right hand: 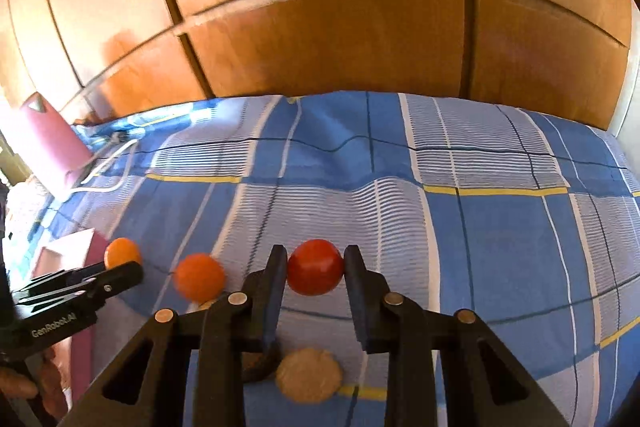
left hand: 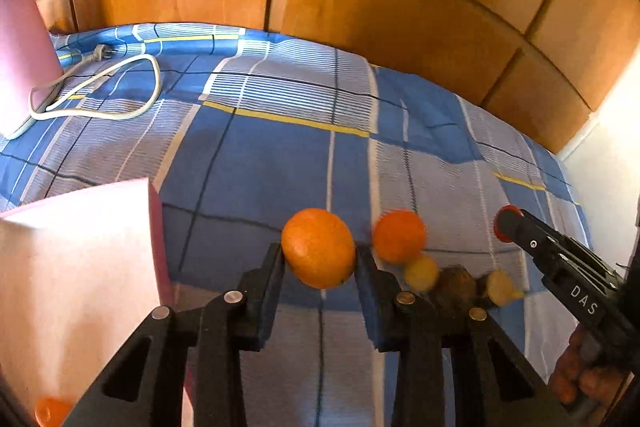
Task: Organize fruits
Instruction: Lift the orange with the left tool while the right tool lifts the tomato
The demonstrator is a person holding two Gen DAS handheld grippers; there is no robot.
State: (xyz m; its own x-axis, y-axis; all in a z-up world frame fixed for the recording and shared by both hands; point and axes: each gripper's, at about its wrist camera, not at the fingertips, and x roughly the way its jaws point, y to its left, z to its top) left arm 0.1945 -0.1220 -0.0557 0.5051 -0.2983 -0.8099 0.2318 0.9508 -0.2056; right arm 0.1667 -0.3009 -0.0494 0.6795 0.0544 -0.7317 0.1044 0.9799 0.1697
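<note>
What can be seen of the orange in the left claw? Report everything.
The orange is round, bright orange, with a finely dimpled, slightly glossy peel and a small dark mark near its lower edge. It looks whole and unpeeled. The left claw is shut on it, one black finger pressing each side, holding it above the blue plaid bedsheet. Nothing else touches it; a second orange sits apart, to its right.

Bed covered with blue plaid bedspread (left hand: pixel 304 147), yellow and white stripes. Wooden panelled wardrobe (left hand: pixel 400 7) directly behind it; bright light glare on doors. White wall (left hand: pixel 608 155) at right.
</note>
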